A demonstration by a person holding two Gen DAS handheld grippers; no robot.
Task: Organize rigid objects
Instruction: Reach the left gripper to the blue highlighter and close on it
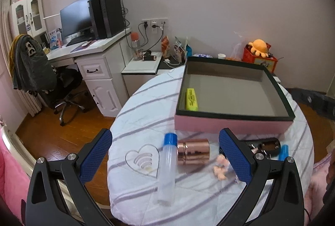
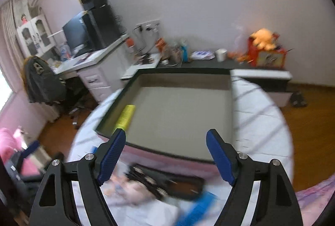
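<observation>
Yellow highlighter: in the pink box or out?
In. The yellow highlighter lies on the grey floor of the pink box, by its left wall.

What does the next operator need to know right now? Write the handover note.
Left gripper: open, empty, above the loose items.
Right gripper: open, empty, near the box's front edge.
Done: the yellow highlighter lies in the pink box, by its left wall.
Left on the tablecloth in front of the box: blue-capped clear tube, copper cylinder, clear heart piece, small peach figure, black case, another blue item.
</observation>
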